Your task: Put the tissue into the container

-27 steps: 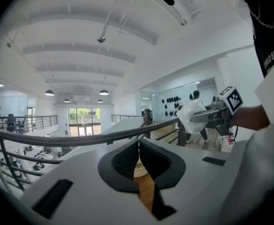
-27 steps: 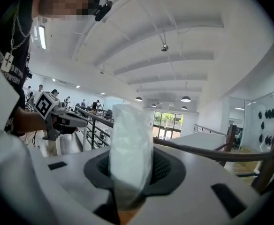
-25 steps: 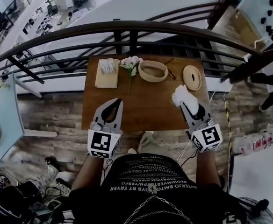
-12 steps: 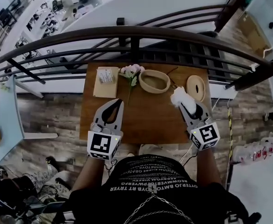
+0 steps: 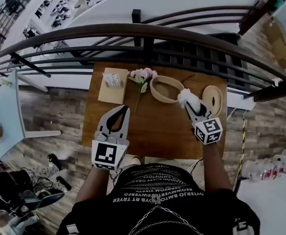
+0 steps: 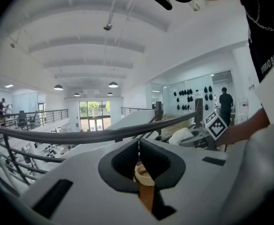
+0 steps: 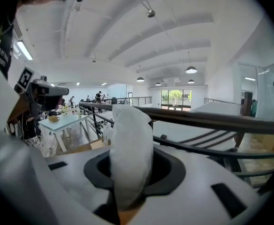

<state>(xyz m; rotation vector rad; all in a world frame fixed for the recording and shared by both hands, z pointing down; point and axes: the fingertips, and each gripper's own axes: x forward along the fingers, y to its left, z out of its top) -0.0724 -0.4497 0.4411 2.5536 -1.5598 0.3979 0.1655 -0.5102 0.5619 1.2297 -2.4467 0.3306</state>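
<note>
A crumpled white tissue (image 5: 186,96) (image 7: 131,146) sticks up between the jaws of my right gripper (image 5: 189,103) (image 7: 132,161), which is shut on it. It hangs just right of the oval tan container (image 5: 163,89), close to its right rim, above the wooden table (image 5: 157,126). In the left gripper view the tissue (image 6: 181,135) and the container (image 6: 144,173) also show. My left gripper (image 5: 124,110) (image 6: 138,143) hovers over the table's near left part, shut with nothing between its tips.
A tissue box (image 5: 112,80) sits at the table's back left, pink flowers (image 5: 142,75) beside it. A round wooden lid (image 5: 212,100) lies at the right edge. A dark metal railing (image 5: 143,33) runs right behind the table.
My right gripper has carried the tissue forward and left, from the table's right side to the container's right rim. The left gripper has hardly moved.
</note>
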